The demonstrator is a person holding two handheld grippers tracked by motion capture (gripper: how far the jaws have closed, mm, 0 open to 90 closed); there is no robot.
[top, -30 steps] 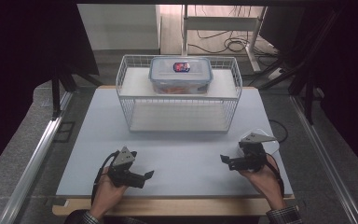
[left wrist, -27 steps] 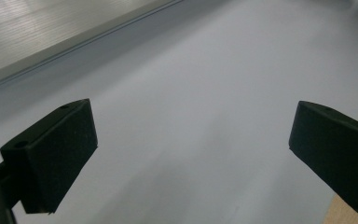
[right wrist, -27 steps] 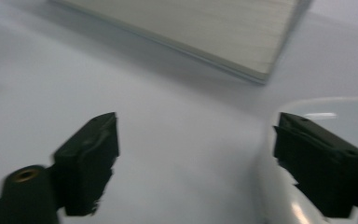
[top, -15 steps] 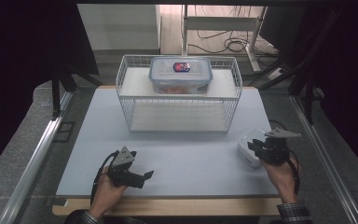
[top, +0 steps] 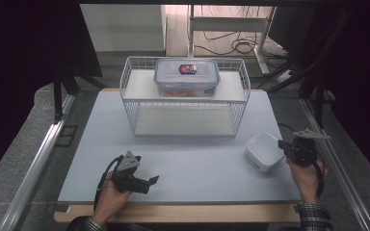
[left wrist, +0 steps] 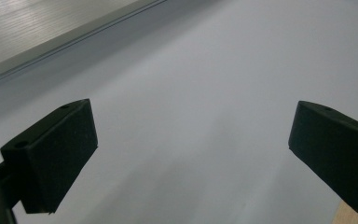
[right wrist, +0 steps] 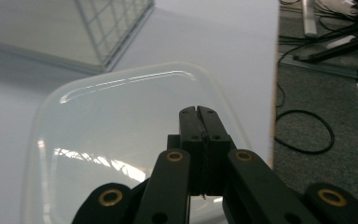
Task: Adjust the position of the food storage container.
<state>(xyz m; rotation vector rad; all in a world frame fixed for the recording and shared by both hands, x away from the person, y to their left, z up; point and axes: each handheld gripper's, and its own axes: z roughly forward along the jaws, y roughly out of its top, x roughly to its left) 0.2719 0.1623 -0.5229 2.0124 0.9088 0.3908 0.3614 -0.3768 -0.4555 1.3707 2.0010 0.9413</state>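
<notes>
A white square lidded box (top: 264, 151) lies on the pale table mat (top: 197, 159) at the right. My right gripper (top: 283, 144) sits just right of it, pointing left at it. In the right gripper view the box (right wrist: 121, 140) lies under the right gripper (right wrist: 199, 112), whose jaws have just been closing and now meet with nothing seen between them. My left gripper (top: 150, 182) rests low near the front left edge, open. In the left gripper view the left gripper (left wrist: 191, 154) has bare mat between its wide-set jaws.
A white wire basket (top: 183, 103) stands at the back middle of the mat. A clear lidded container (top: 187, 77) with a blue rim sits on its upper shelf. Cables (right wrist: 303, 133) lie on the floor beyond the table's right edge.
My right gripper has moved to the right, from in front of the white box to its right side, and its jaws have closed. The left hand has stayed put.
</notes>
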